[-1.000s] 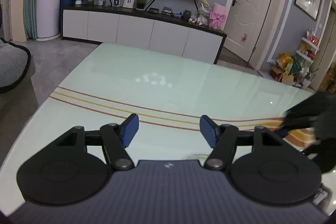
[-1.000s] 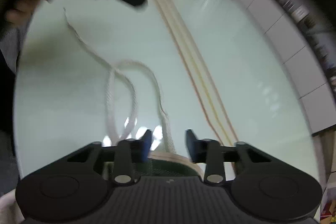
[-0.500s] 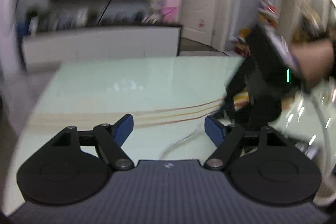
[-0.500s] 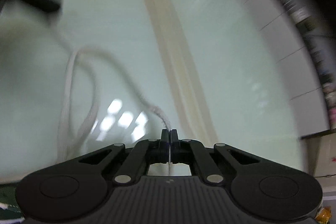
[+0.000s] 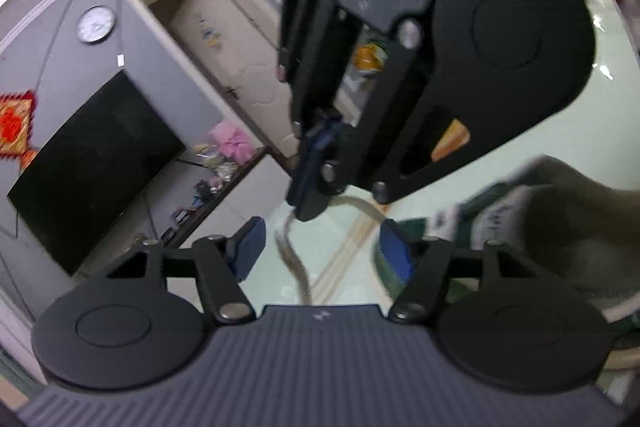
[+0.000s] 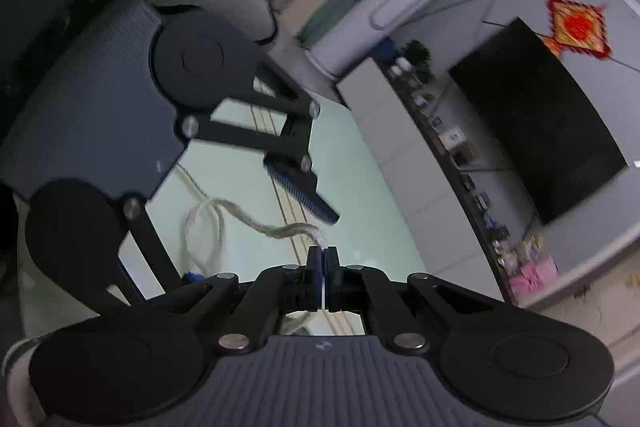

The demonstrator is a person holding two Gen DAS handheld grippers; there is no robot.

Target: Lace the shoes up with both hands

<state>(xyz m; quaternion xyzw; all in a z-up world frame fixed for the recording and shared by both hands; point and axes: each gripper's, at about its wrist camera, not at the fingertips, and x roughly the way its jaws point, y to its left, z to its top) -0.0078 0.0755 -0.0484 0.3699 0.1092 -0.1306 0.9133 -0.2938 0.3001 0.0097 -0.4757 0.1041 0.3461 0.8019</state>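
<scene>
Right gripper (image 6: 322, 259) pinches the lace (image 6: 256, 225) at its frayed tip (limp, light, slippery); left gripper (image 5: 320, 251), spread, should take hold just below.

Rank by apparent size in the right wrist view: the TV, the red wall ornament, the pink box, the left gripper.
1. left gripper, inflated by nearness to the camera
2. TV
3. red wall ornament
4. pink box; blurred, but looks smaller than the ornament
</scene>
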